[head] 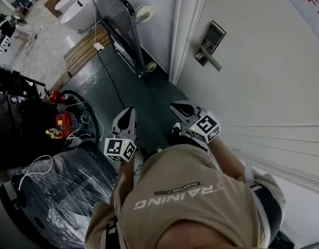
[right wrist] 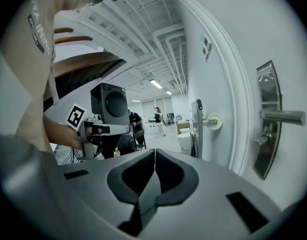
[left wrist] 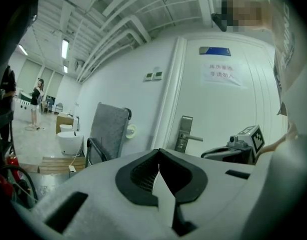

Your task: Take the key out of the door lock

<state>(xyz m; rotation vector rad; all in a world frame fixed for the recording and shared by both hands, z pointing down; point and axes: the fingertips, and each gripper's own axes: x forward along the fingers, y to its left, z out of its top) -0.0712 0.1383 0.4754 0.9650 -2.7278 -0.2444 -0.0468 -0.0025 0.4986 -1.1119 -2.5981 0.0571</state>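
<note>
Short of the door lock (head: 211, 43)
Left gripper (head: 126, 113) and right gripper (head: 181, 108) hang closed and empty, since it stands well apart.

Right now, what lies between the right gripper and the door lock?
Nothing: the head view shows only bare door between the right gripper and the door lock.

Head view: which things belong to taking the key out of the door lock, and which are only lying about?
For the job: door lock, door, left hand-held gripper, right hand-held gripper.
Lying about: white tub, wooden pallet, grey panel, plastic-wrapped machine.
</note>
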